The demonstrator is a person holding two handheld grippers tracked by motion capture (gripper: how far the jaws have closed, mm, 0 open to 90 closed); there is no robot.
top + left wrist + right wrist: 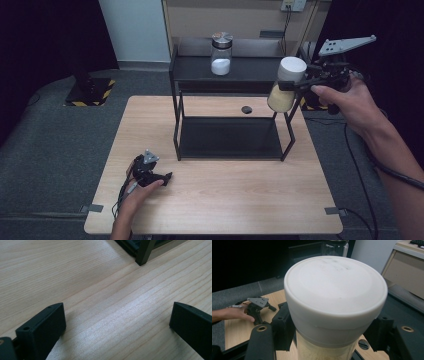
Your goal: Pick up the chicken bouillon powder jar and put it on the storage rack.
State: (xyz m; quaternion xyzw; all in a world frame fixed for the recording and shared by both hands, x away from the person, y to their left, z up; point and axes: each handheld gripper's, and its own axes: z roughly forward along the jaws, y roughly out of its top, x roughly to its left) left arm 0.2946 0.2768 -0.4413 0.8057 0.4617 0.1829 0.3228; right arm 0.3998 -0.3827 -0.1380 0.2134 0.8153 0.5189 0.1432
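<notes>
Both forearms are bare, no sleeves in sight. The left gripper (150,172) is black, with a small grey three-cornered plate and a thin trailing cable. The right gripper (300,82) is black too, with brass-ringed screw holes, a grey perforated plate and a dark cable.

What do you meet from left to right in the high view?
Left claw → glass jar → black disc → white-lidded jar → right claw
</notes>
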